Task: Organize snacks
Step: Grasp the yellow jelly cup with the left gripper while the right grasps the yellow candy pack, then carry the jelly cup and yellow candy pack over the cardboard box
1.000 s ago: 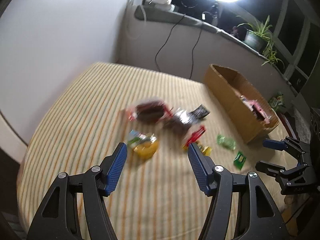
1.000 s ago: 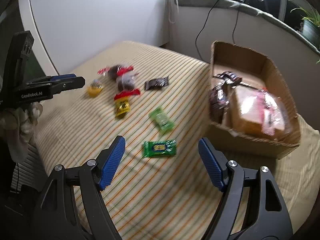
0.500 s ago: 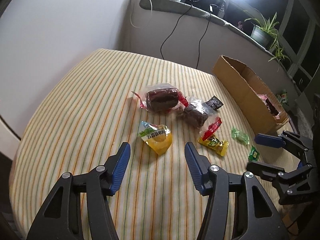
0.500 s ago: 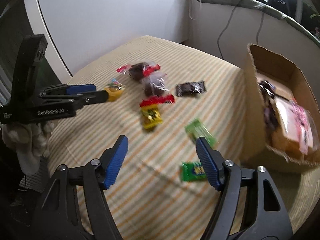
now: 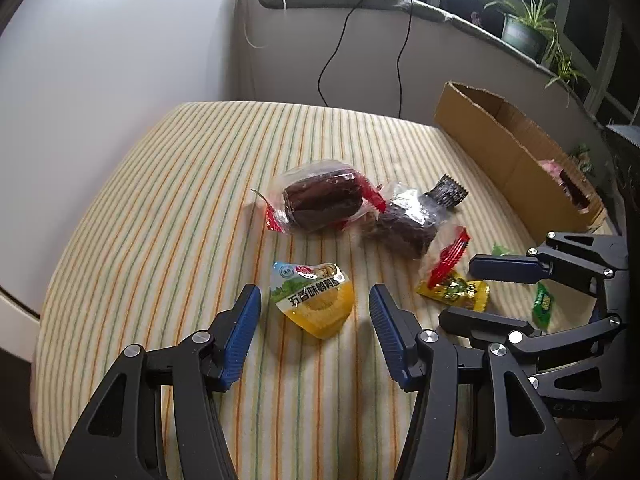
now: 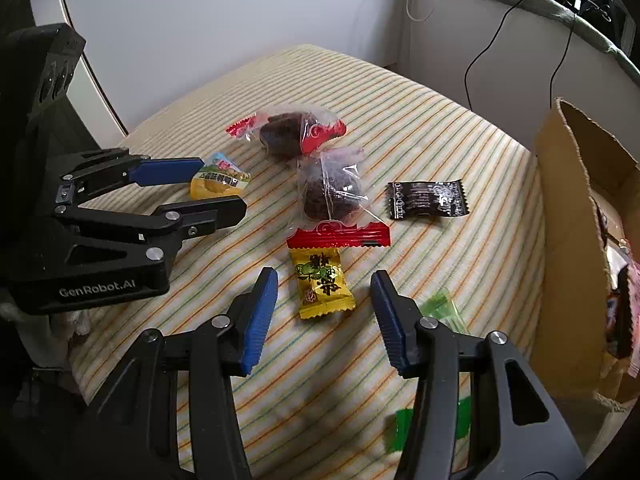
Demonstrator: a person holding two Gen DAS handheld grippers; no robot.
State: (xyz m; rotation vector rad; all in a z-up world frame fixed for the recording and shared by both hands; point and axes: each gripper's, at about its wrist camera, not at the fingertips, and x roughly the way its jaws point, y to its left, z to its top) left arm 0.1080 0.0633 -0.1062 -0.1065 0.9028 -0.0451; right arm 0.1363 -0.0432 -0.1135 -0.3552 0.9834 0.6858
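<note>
Snacks lie on a striped cloth. My left gripper [image 5: 314,306] is open, with a yellow jelly cup [image 5: 314,298] between its blue fingertips; the cup also shows in the right wrist view [image 6: 218,182]. My right gripper [image 6: 324,298] is open around a yellow candy packet [image 6: 322,284], also seen in the left wrist view [image 5: 454,290]. Beyond lie two clear bags of dark cakes [image 5: 320,198] [image 6: 332,192], a black sachet [image 6: 426,199] and green sachets [image 6: 442,308]. The left gripper shows in the right wrist view [image 6: 222,186], the right one in the left wrist view [image 5: 456,294].
An open cardboard box [image 6: 568,240] with several packets inside stands on the right edge of the cloth; it also shows in the left wrist view [image 5: 508,140]. A white wall and a ledge with cables [image 5: 340,52] lie behind. Potted plants [image 5: 524,28] stand on the ledge.
Both grippers have moved forward and down towards the snacks. The left now frames the yellow jelly cup, the right now frames the yellow candy packet. Both stay open.
</note>
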